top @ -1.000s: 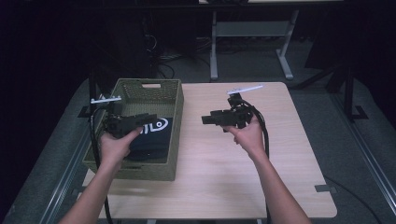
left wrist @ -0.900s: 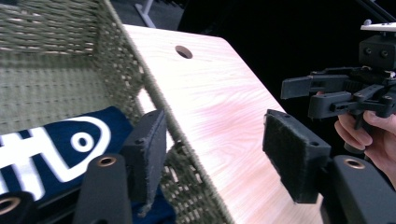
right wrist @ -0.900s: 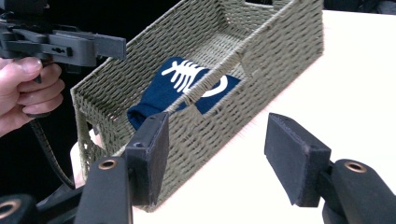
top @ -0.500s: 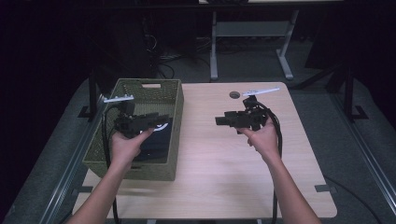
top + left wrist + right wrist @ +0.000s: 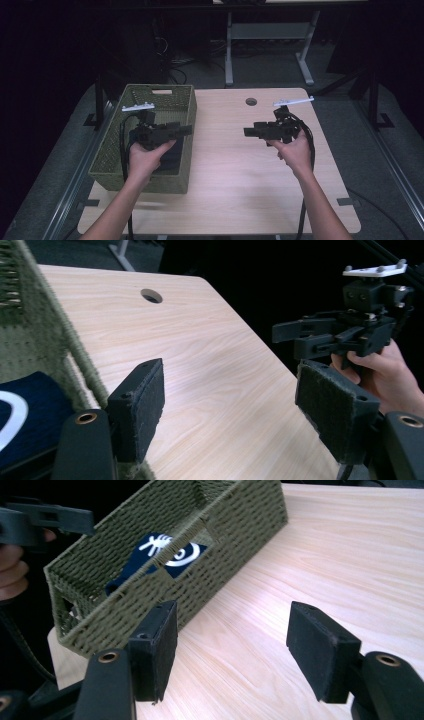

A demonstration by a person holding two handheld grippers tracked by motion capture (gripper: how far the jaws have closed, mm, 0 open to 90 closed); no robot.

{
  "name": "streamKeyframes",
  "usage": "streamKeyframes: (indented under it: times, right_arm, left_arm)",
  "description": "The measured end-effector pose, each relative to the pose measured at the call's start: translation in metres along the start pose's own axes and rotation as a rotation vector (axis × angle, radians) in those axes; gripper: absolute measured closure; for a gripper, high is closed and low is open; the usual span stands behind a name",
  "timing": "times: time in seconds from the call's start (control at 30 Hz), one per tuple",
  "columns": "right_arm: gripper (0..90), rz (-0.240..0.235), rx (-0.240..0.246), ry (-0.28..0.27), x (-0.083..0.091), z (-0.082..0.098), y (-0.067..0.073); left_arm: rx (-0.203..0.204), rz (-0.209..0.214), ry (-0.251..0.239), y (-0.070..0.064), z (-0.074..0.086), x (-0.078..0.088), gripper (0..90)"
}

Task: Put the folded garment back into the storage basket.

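Cloth item: a dark navy piece with white print lay flat on the floor of the woven olive basket, partly hidden in the high view by the left hand.
Basket place: at the table's left edge, its long side running front to back, one handle slot at its far end.
Handling: judged soft, light and limp, likely a folded fabric; it should bunch when pinched, so a raised fold or a free edge looks the best hold.
Left claw: the left claw hovered over the basket's right rim, jaws spread apart, holding nothing.
Right claw: the right claw hung above the table's right half, jaws released wide, empty, pointing toward the basket.
Table: pale wood table, bare apart from a round cable hole near its far edge.
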State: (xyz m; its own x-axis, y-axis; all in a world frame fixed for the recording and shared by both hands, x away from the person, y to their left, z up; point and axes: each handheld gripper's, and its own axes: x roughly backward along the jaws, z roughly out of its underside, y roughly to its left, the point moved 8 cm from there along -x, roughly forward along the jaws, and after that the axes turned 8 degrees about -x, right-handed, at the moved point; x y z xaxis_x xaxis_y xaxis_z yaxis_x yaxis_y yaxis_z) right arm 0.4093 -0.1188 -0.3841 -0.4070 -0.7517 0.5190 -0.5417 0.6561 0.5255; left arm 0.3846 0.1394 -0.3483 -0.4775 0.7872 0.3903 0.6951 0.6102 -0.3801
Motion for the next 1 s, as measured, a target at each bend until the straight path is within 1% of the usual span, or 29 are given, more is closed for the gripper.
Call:
streamKeyframes:
  times: [0.33,0.43,0.8,0.93,1.0]
  right_arm:
    - [36.3,0.042,-0.019,-0.005,0.015,0.008,-0.016]
    - [36.0,0.052,-0.022,-0.006,0.019,0.010,-0.020]
    - [35.3,0.086,-0.045,-0.022,0.036,0.019,-0.036]
    - [35.0,0.099,-0.047,-0.028,0.041,0.021,-0.041]
    - [35.0,0.113,-0.042,-0.028,0.044,0.023,-0.045]
  left_arm:
    - [-0.027,0.040,-0.002,-0.017,0.000,-0.009,27.4]
    - [-0.027,0.051,0.003,-0.022,0.000,-0.012,27.3]
    - [-0.048,0.078,0.013,-0.036,0.003,-0.024,27.1]
    - [-0.054,0.089,0.018,-0.041,0.005,-0.028,26.9]
    - [-0.062,0.095,0.023,-0.043,0.006,-0.029,26.8]
